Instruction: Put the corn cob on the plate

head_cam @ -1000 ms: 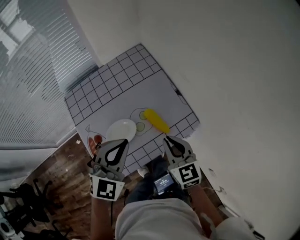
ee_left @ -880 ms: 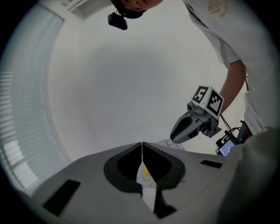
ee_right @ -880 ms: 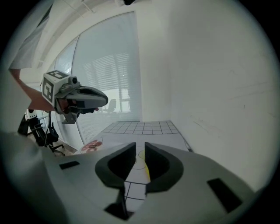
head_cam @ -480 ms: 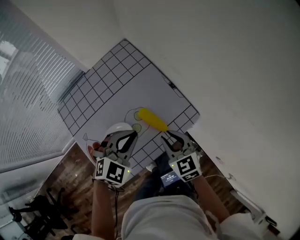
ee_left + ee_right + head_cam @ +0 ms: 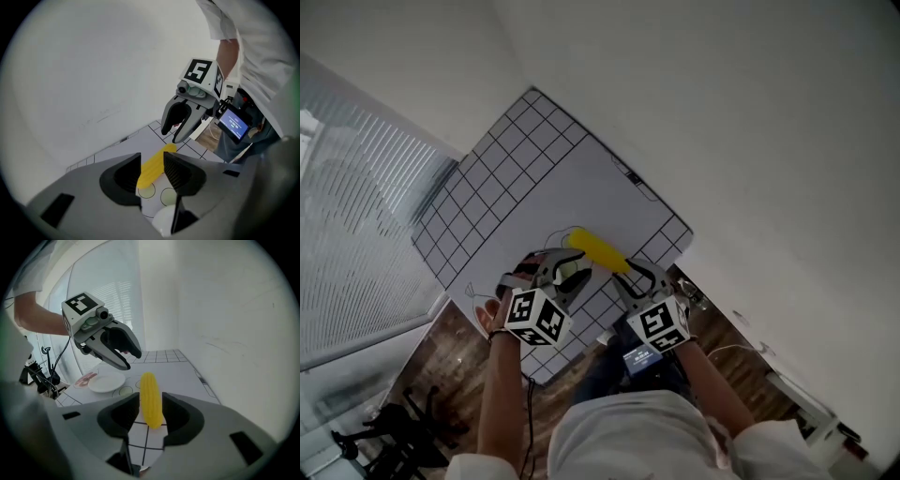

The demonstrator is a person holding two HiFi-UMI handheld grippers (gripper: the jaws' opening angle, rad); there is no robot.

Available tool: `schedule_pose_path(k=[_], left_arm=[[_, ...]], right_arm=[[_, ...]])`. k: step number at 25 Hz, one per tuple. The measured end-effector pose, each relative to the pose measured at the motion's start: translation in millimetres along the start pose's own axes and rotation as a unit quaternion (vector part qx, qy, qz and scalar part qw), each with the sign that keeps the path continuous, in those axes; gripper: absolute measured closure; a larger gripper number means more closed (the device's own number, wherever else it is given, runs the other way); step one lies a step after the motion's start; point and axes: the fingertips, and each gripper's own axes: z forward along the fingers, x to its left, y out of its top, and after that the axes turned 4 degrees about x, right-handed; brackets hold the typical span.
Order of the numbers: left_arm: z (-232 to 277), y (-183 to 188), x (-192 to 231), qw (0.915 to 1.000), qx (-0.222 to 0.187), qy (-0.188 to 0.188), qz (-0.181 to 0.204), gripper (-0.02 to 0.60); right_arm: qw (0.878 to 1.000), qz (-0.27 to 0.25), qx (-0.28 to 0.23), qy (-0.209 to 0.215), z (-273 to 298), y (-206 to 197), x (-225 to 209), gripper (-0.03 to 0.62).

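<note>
Corn (image 5: 598, 249) lies on the worktop (image 5: 544, 178) near the plate (image 5: 107, 383), lengthwise straight ahead of our right tongs (image 5: 635, 277), its near end at their parted tips, ungripped. Our left tongs (image 5: 566, 271), farther off, are released and empty. Both have just been opening.

Nothing legible: print on the small screen (image 5: 233, 123) is too fine; the cubes (image 5: 534, 317) show only square markers.
</note>
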Motion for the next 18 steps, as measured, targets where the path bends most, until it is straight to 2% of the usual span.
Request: schedule_pose_path(k=[2,4,9,13,18], left_arm=[[10,-8,-5,0.9992,0.02,-0.029,0.02,0.374],[18,-18,-7,0.997,0.042,-0.052,0.04,0.344],[37,-35,-2,0.9902,0.079,-0.083,0.08,0.319],[52,-36,4,0.9853,0.086,-0.09,0.117,0.295],[66,-43,0,0.9747,0.111,-0.131,0.143,0.291]], right_arm=[[1.0,-0.002,0.01,0.004,6,-5,1,0.43],[1.0,-0.004,0.021,0.01,14,-9,2,0.414],[0.999,0.002,0.03,0.013,30,-11,-1,0.404],[0.999,0.0,0.042,0.019,39,-15,-4,0.37],[0.997,-0.017,0.063,0.032,48,-22,0,0.341]])
